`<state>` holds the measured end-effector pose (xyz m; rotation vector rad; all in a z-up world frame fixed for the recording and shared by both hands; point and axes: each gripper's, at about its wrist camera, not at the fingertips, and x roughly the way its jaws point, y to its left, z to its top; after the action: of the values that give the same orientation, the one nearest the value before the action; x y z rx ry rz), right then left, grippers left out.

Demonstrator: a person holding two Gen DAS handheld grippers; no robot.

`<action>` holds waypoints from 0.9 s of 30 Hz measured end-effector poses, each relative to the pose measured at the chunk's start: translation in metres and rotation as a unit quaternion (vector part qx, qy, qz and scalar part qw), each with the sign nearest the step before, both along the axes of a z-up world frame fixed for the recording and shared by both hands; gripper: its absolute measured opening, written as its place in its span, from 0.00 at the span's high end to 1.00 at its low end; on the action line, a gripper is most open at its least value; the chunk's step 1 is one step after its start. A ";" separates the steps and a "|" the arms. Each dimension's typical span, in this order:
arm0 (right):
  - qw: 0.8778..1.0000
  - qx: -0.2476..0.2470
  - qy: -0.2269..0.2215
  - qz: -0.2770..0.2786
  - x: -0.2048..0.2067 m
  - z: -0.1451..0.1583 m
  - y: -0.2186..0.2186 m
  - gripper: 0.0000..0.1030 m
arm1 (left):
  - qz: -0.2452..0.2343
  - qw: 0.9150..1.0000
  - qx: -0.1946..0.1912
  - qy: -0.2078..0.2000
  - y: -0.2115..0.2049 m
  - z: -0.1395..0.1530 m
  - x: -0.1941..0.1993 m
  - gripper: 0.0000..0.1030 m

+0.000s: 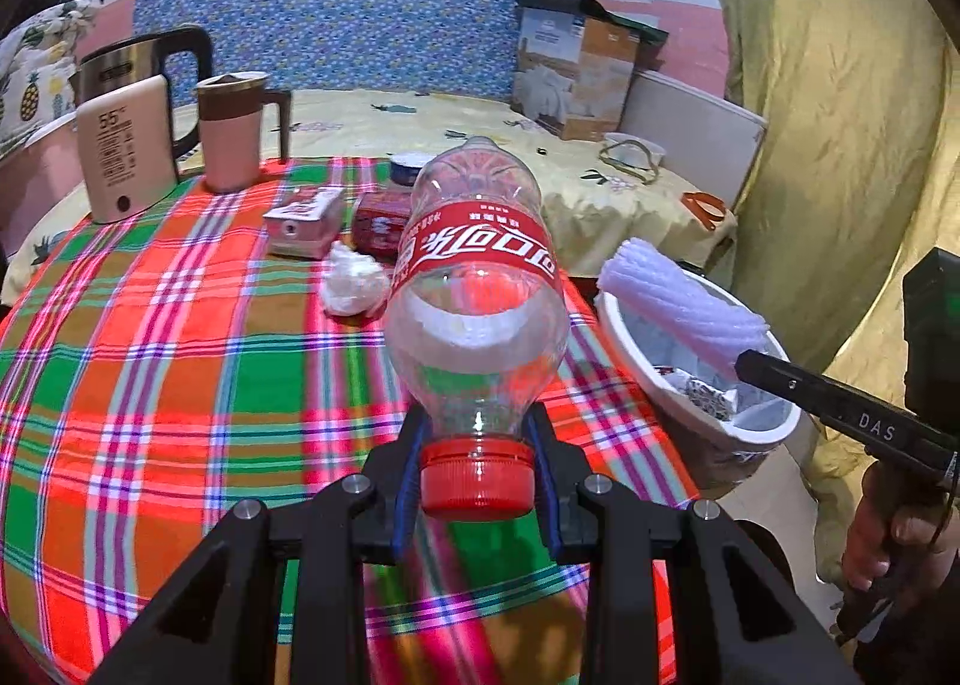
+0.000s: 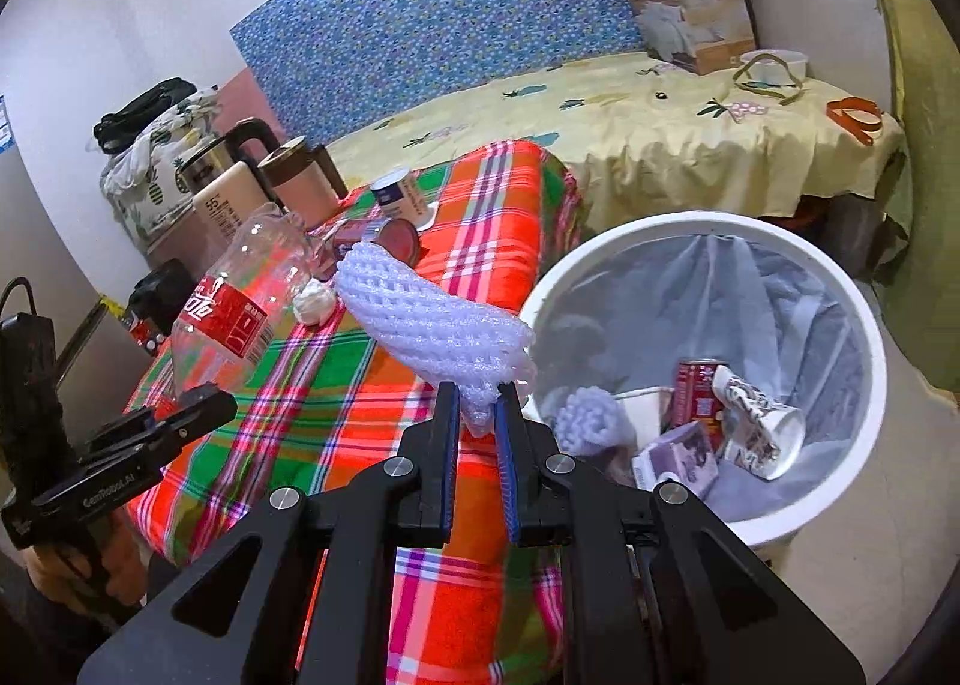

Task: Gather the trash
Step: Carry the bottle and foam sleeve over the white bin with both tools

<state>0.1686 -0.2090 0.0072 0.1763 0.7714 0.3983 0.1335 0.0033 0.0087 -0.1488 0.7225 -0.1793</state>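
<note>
An empty clear cola bottle (image 1: 477, 295) with a red label hangs over the plaid tablecloth (image 1: 150, 325). My left gripper (image 1: 477, 481) is shut on its red cap and neck. My right gripper (image 2: 478, 409) is shut on one end of a white foam net sleeve (image 2: 438, 325), held above the table's edge beside the white lined bin (image 2: 708, 223). In the bin lie a red can (image 2: 696, 391), a printed paper cup (image 2: 756, 421), a small carton (image 2: 678, 457) and another foam net (image 2: 588, 421). A crumpled tissue (image 1: 354, 283) lies on the cloth.
A small carton (image 1: 306, 223) and a red box (image 1: 381, 223) lie behind the tissue, with a tin (image 2: 399, 193) further back. A kettle (image 1: 150, 60), a cream flask (image 1: 123, 156) and a pink mug (image 1: 231, 132) stand at the table's far left. A cardboard box (image 1: 576, 72) sits on the yellow-clothed table.
</note>
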 end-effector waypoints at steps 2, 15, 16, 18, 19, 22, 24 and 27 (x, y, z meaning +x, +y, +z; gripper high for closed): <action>1.000 -0.001 0.000 -0.007 -0.001 0.000 -0.004 0.86 | -0.008 1.000 0.000 -0.001 -0.006 0.001 0.002 0.68; 0.999 -0.007 0.001 -0.046 -0.004 0.000 -0.034 0.86 | -0.054 0.999 0.000 -0.004 -0.041 0.004 0.011 0.68; 0.999 -0.006 0.001 -0.048 -0.004 -0.001 -0.035 0.86 | -0.058 0.998 0.000 -0.004 -0.044 0.004 0.012 0.68; 0.999 -0.006 0.002 -0.051 -0.003 -0.001 -0.037 0.86 | -0.064 0.998 0.001 -0.004 -0.048 0.005 0.013 0.68; 0.999 -0.006 0.002 -0.052 -0.003 -0.001 -0.038 0.86 | -0.066 0.998 0.001 -0.004 -0.050 0.005 0.014 0.68; 0.998 -0.005 0.003 -0.055 -0.003 -0.002 -0.042 0.86 | -0.073 0.997 0.002 -0.003 -0.056 0.005 0.017 0.68; 0.998 -0.004 0.003 -0.057 -0.003 -0.002 -0.043 0.86 | -0.077 0.997 0.003 -0.002 -0.060 0.005 0.018 0.68; 0.998 -0.003 0.005 -0.062 -0.003 -0.004 -0.048 0.86 | -0.083 0.997 0.004 0.000 -0.066 0.004 0.020 0.68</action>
<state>0.1657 -0.2572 0.0036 0.2194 0.7674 0.2771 0.1540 -0.0628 0.0129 -0.0809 0.7357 -0.3342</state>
